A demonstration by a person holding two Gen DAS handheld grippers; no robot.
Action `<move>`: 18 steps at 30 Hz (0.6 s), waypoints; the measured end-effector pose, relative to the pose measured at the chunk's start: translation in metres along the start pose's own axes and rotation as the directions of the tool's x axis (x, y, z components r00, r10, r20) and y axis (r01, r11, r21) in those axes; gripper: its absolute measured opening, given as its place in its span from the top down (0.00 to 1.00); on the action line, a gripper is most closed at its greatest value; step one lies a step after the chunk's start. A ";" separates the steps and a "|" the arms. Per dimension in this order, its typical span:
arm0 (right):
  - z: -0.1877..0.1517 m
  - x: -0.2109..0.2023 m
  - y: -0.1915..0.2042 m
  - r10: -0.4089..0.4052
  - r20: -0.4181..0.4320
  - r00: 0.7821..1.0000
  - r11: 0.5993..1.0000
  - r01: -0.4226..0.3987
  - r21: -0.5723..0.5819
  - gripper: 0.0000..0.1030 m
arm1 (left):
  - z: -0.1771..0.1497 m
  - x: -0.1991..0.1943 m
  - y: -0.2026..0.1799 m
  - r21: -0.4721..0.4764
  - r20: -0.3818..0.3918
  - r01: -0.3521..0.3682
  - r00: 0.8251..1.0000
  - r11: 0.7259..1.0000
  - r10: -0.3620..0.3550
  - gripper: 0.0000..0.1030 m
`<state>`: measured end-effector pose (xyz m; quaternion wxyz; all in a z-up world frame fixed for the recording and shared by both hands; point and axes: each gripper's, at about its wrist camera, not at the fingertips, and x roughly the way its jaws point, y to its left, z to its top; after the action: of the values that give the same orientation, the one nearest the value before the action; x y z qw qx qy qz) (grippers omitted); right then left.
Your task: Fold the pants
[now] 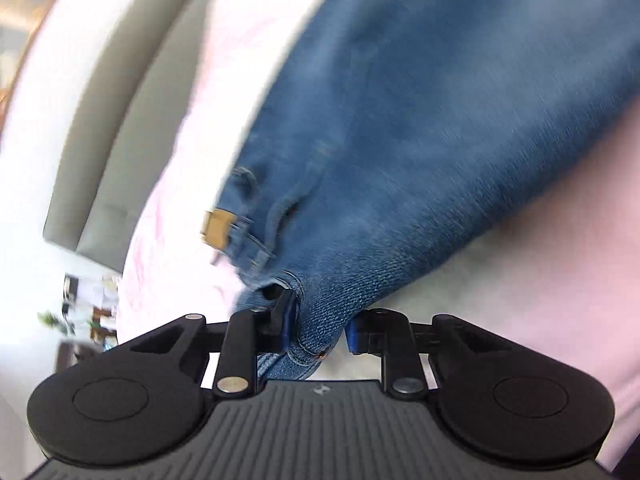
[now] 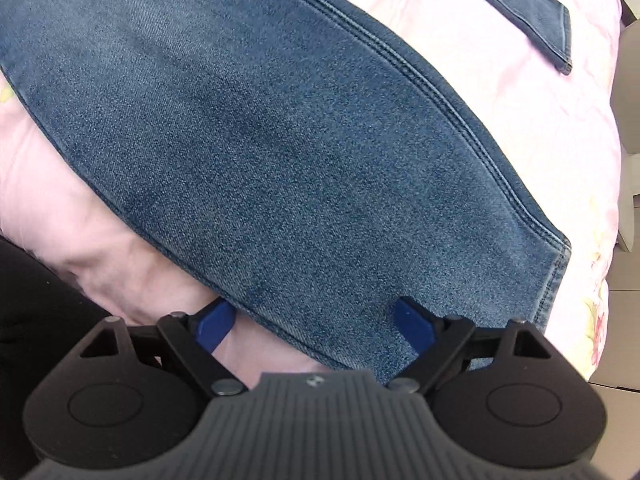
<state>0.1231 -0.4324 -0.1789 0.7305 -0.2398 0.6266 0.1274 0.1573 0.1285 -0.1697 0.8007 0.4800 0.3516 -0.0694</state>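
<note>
Blue denim pants (image 1: 400,120) lie on a pink quilt (image 1: 188,128). In the left wrist view, their waistband end with a tan label patch (image 1: 216,226) runs into my left gripper (image 1: 319,328), whose blue pads are shut on a bunched fold of denim near a copper rivet. The right wrist view shows one pant leg (image 2: 280,140) flat across the quilt (image 2: 120,248). My right gripper (image 2: 312,320) points down at its near edge and is open wide. One pad rests over the quilt and the other over the denim, with nothing pinched. The other leg's hem (image 2: 540,12) lies at the top right.
A grey padded panel (image 1: 112,120) runs along the far side of the bed. The quilt's edge drops to a pale tiled floor (image 2: 624,280) at the right. A person's dark clothing (image 2: 32,300) fills the lower left corner.
</note>
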 end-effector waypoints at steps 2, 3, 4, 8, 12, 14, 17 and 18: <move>0.000 0.001 0.001 0.003 -0.003 1.000 1.000 -0.003 0.004 0.19 | 0.016 -0.006 0.024 -0.085 0.002 0.025 1.000 0.996 -0.024 0.73; 0.001 0.001 0.002 0.006 -0.009 1.000 1.000 -0.006 0.003 0.19 | 0.024 -0.008 0.035 -0.126 0.003 0.031 1.000 0.992 -0.031 0.73; 0.003 0.001 0.005 0.006 -0.012 1.000 1.000 -0.006 -0.005 0.19 | 0.032 -0.009 0.045 -0.164 0.000 0.037 0.999 0.986 -0.038 0.73; 0.008 0.002 0.014 -0.020 -0.019 1.000 0.999 0.019 -0.044 0.19 | 0.057 -0.008 0.073 -0.284 -0.032 0.062 0.997 0.957 -0.074 0.73; 0.000 -0.007 0.023 -0.090 0.006 0.996 0.990 0.090 -0.113 0.35 | 0.061 -0.014 0.075 -0.284 -0.050 0.060 0.996 0.957 -0.078 0.73; -0.009 -0.009 0.020 -0.137 0.011 0.991 0.981 0.137 -0.134 0.43 | 0.058 -0.018 0.072 -0.281 -0.059 0.059 0.995 0.958 -0.079 0.73; -0.025 -0.014 0.012 -0.185 0.031 0.982 0.973 0.187 -0.134 0.61 | 0.059 -0.014 0.070 -0.271 -0.073 0.055 0.994 0.961 -0.078 0.73; -0.028 -0.017 0.010 -0.190 0.045 0.981 0.973 0.194 -0.124 0.66 | 0.059 -0.013 0.069 -0.267 -0.078 0.052 0.994 0.962 -0.075 0.74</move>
<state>0.0909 -0.4360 -0.1667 0.7327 -0.3434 0.5790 0.1001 0.2077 0.1141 -0.0942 0.8390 0.3597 0.4074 -0.0265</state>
